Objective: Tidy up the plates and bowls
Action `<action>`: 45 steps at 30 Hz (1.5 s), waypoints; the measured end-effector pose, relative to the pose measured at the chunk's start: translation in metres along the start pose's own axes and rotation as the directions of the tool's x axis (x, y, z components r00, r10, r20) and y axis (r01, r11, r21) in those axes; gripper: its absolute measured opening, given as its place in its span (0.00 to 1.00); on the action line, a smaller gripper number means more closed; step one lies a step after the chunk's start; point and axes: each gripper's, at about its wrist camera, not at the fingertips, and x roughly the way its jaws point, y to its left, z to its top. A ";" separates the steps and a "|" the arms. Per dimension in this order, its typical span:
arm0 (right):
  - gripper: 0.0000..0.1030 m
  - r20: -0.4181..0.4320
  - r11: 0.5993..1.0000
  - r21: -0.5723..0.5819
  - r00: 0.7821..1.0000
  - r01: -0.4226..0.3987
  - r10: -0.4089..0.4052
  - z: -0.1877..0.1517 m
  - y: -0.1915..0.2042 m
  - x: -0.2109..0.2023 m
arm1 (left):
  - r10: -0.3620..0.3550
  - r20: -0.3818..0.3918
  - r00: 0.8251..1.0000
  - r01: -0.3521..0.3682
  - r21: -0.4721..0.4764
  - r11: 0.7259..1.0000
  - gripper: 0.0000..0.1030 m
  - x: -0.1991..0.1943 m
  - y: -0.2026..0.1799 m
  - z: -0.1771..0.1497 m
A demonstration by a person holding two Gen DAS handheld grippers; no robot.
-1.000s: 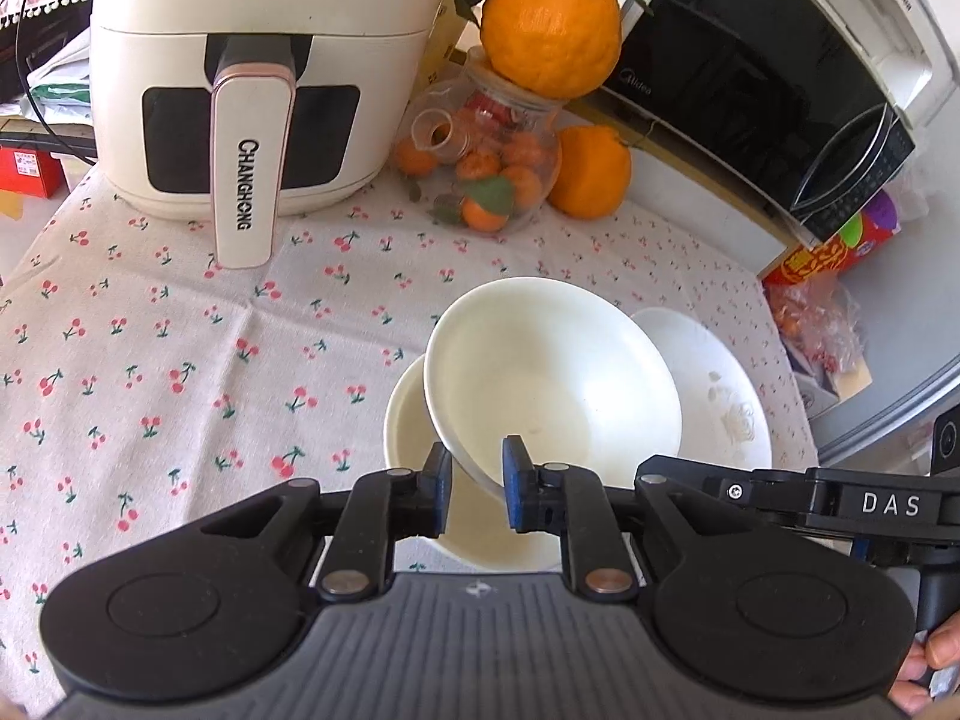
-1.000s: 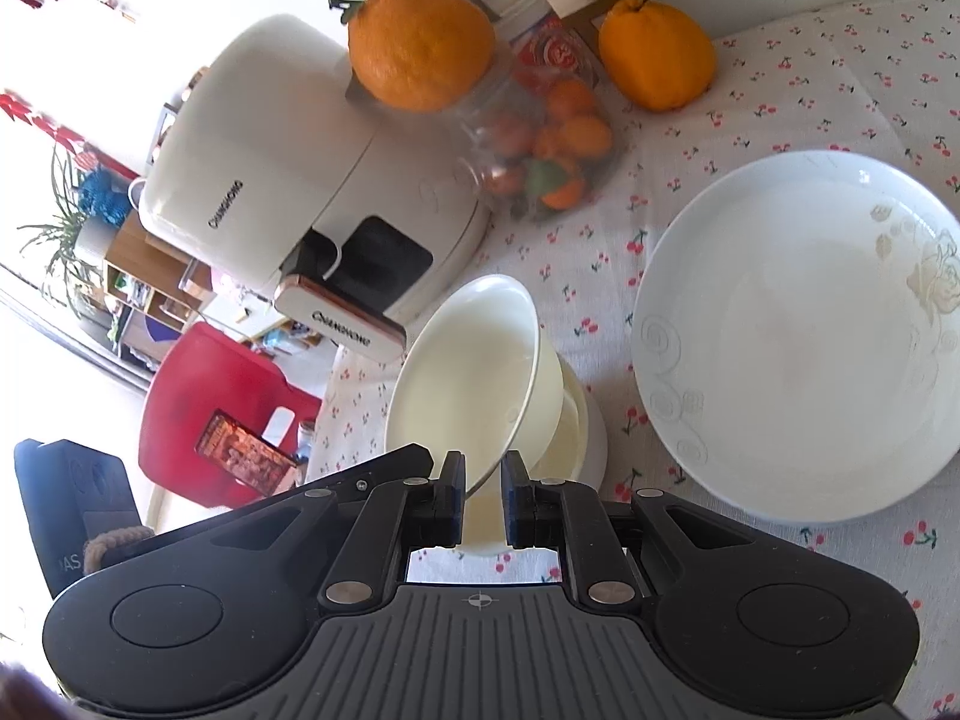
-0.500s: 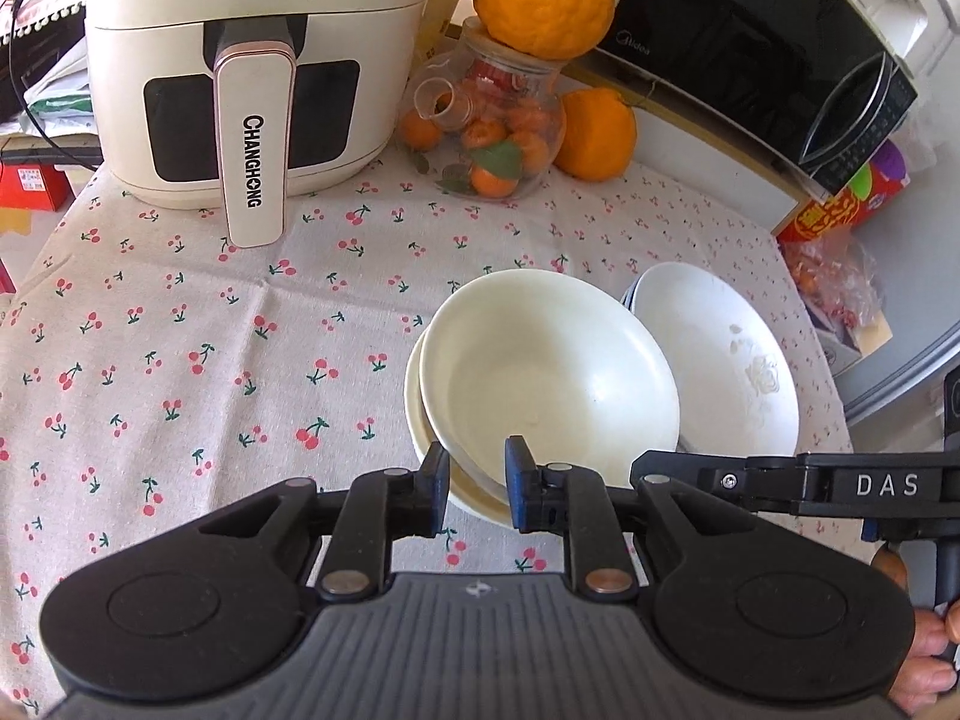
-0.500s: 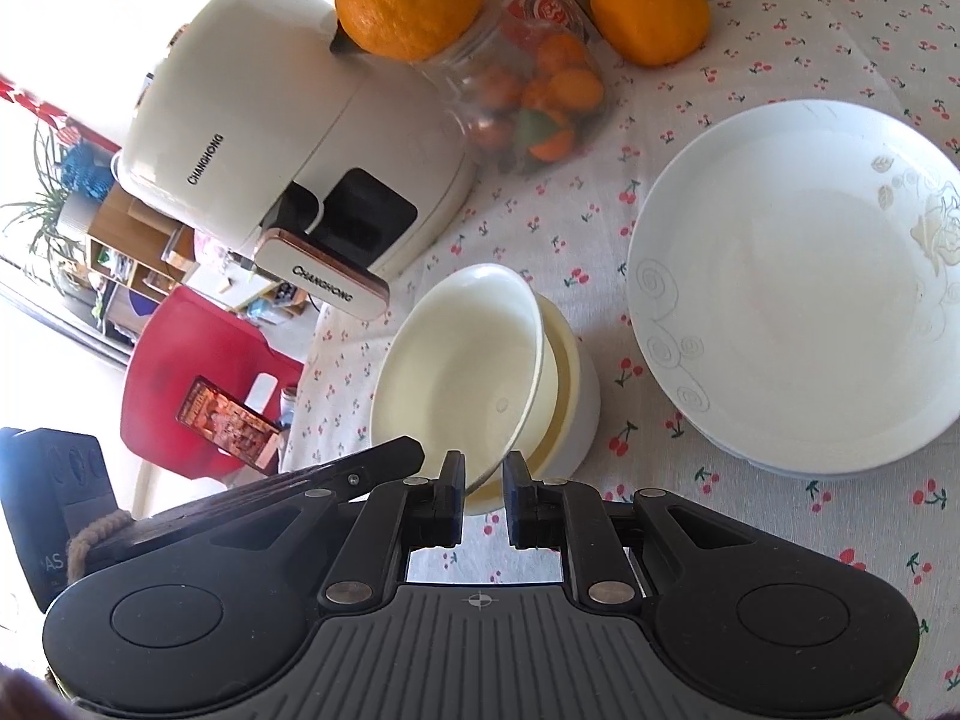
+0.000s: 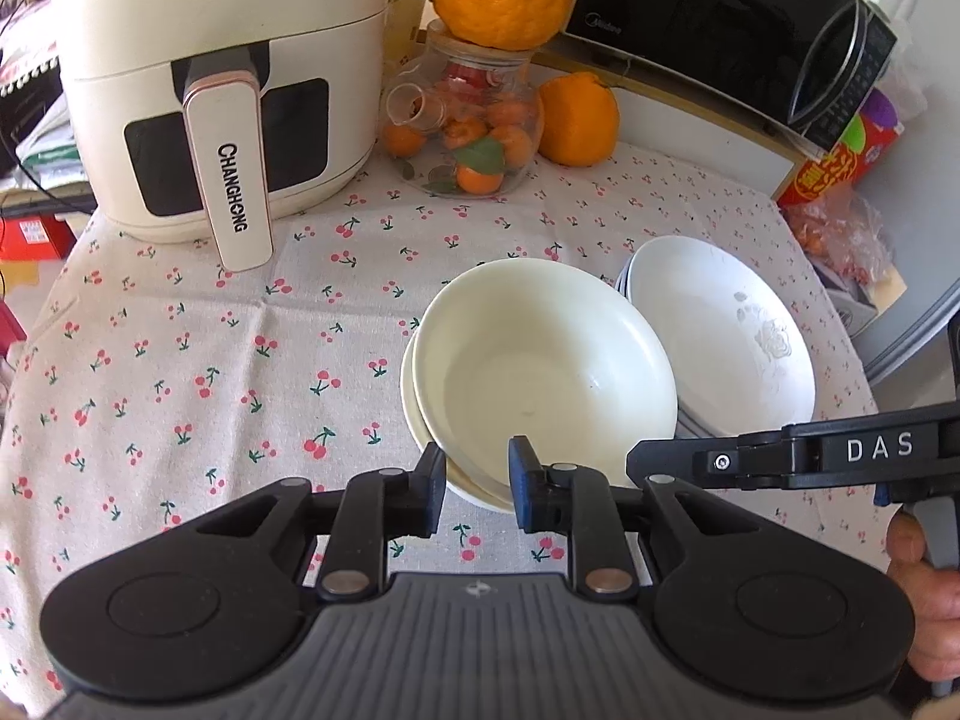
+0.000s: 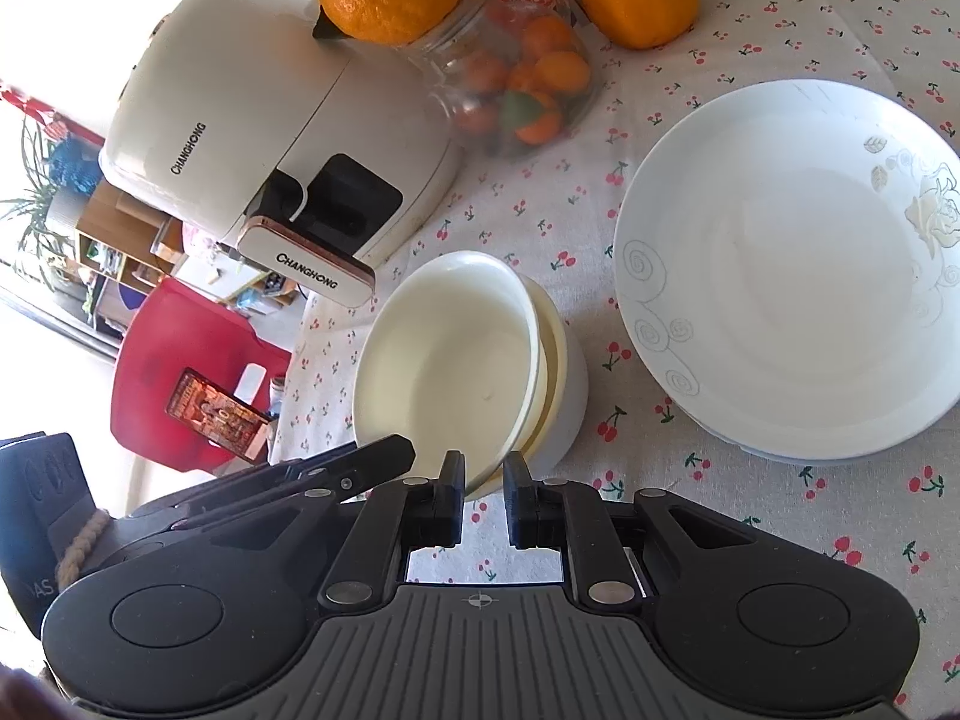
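Cherry-print tablecloth (image 5: 180, 360), left tool (image 5: 477, 480) just easing apart around top bowl (image 5: 540, 360) rim, right tool (image 6: 483, 498) clamped on it

Glossy glazed ceramic bowls (image 5: 540, 360) and plate (image 6: 786, 300); matt woven cherry-print tablecloth (image 5: 180, 372); smooth plastic air fryer (image 5: 222, 78); clear glass jar (image 5: 462, 120).

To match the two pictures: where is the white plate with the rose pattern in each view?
Left wrist view: the white plate with the rose pattern lies right of centre.
Right wrist view: the plate fills the upper right.
Shared landmark: the glass jar of small oranges.
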 end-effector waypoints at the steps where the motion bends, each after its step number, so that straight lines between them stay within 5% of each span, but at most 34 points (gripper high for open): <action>1: 0.15 -0.003 1.000 -0.002 1.000 0.000 0.000 0.000 0.000 0.000 | 0.005 0.002 1.000 -0.005 0.009 1.000 0.20 0.000 -0.001 0.000; 14: 0.20 -0.001 0.999 -0.022 1.000 0.027 -0.027 0.001 -0.002 -0.001 | 0.059 0.025 0.998 -0.061 0.106 0.992 0.29 -0.001 -0.012 -0.003; 25: 0.53 0.044 0.999 0.007 0.998 0.039 -0.039 0.005 -0.011 -0.011 | 0.015 0.066 0.998 -0.028 0.197 0.980 0.76 -0.001 -0.021 -0.007; 30: 0.62 0.114 0.999 -0.054 0.994 -0.001 0.007 0.000 -0.014 -0.016 | -0.046 0.160 0.986 -0.002 0.292 0.956 0.94 -0.003 -0.021 -0.016; 45: 0.64 0.128 0.997 -0.054 0.990 -0.058 0.065 -0.020 -0.025 0.006 | -0.091 0.143 0.985 0.012 0.477 0.879 0.99 0.022 -0.006 -0.041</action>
